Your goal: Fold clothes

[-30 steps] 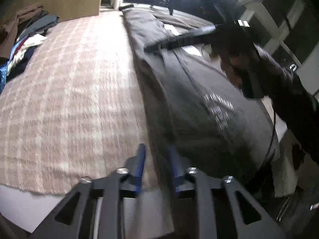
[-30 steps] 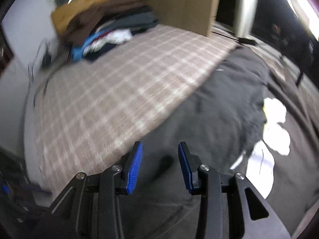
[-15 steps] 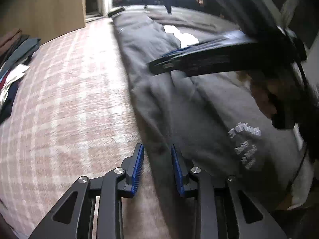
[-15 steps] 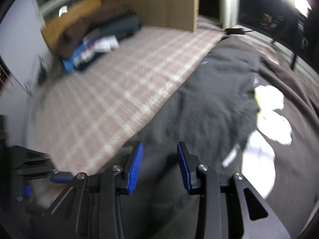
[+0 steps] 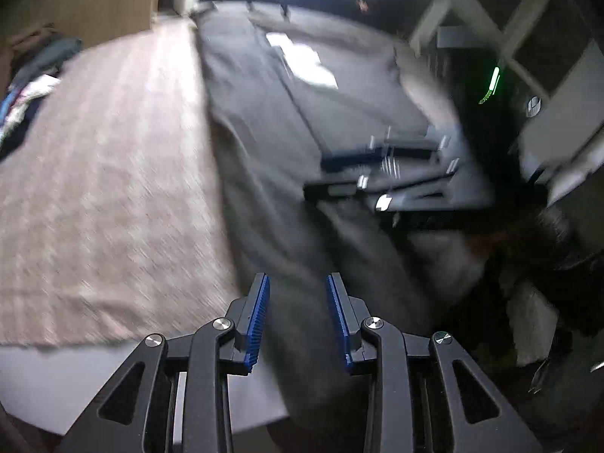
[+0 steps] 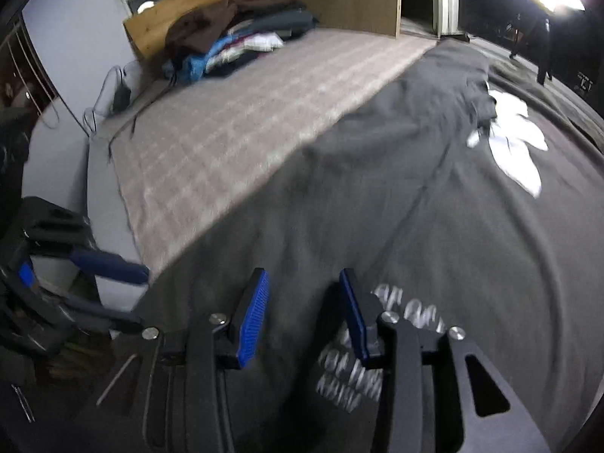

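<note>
Plaid bedcover (image 5: 105,188) lay left of the dark grey sweatshirt (image 5: 264,173); the left gripper (image 5: 297,319), jaws opening, straddled its edge unpinched. From the right wrist, the right gripper (image 6: 304,313) opened over the sweatshirt hem, empty. Both should pinch the hem squarely before lifting.

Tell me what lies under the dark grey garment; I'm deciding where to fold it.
The dark grey garment lies on a pink-and-cream checked blanket, whose bare part shows beside it, on the side of the heaped clothes. Whatever lies beneath the garment itself is covered, so nothing more can be told.
</note>
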